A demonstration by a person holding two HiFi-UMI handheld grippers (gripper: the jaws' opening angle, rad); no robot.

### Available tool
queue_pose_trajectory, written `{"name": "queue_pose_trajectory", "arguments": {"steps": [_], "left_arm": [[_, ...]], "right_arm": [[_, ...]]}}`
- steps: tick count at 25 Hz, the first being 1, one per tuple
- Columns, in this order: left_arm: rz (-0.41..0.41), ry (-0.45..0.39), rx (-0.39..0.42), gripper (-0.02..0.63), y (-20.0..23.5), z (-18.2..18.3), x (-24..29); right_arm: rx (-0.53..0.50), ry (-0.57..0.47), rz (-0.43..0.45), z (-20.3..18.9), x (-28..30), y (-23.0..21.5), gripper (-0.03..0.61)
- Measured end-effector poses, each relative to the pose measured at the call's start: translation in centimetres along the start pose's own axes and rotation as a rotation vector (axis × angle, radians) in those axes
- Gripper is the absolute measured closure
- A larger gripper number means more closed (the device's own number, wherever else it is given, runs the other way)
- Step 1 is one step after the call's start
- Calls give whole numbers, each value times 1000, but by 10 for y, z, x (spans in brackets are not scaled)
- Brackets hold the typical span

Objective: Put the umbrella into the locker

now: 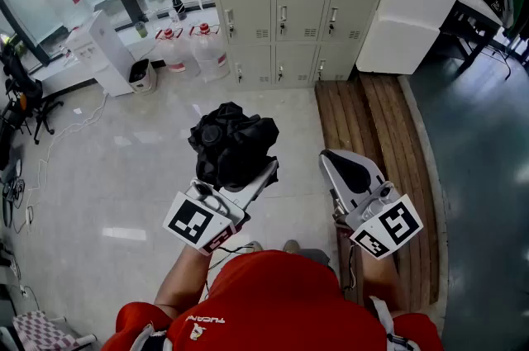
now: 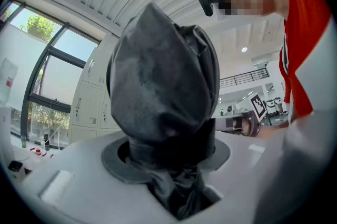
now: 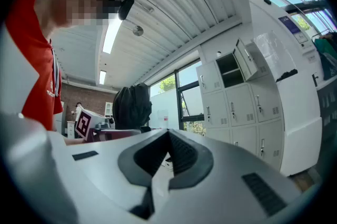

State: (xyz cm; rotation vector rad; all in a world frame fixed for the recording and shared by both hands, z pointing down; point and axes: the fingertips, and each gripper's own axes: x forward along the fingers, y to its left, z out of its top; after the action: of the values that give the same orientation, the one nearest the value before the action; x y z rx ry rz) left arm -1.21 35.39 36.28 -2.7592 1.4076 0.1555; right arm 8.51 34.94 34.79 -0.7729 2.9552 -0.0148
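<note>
Umbrella (image 1: 234, 141) is a black crumpled bundle. Its near end is buried betw. the jaws of the L gripper (image 1: 263, 174), so handle, strap & ribs can't be made out, and in the left gripper view the fabric blocks most of the room. Locker bank (image 1: 281, 7) is cut off at the top of the head view: 3 cols x 3 rows of shut doors show there, 9 in all. Only the right gripper view shows 1 open locker (image 3: 230, 66) higher up, door swung out. Person's legs are mostly hidden under the red shirt (image 1: 273, 300). Counts: 1 umbrella, 2 grippers, 2 water jugs (image 1: 211, 56) on the floor left of the lockers, 1 wooden slat platform (image 1: 376, 135) at right. Umbrella's long axis runs along the L jaws, free bunched end pointing fwd toward the lockers & a bit up. It's held in mid-air over the floor, well apart from the lockers. L jaws pinch its near end. R gripper (image 1: 335, 161) has jaws pressed together w/ nothing betw. them.
</note>
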Motion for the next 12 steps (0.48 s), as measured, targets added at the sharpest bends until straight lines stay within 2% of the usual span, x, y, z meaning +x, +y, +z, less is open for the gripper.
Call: {"name": "queue_pose_trajectory", "arguments": {"steps": [4,9,12], "left_arm": [[4,3,2,403,2,-1,0],[8,8,-6,403,1,-2,1],[6,4,-2,403,2,-2,1]], "right_arm": [[6,3,0,-2,1,-1,578],[75,-22,5,-1,-1,-7,577],[65,-16,7,0,-2,-7,577]]}}
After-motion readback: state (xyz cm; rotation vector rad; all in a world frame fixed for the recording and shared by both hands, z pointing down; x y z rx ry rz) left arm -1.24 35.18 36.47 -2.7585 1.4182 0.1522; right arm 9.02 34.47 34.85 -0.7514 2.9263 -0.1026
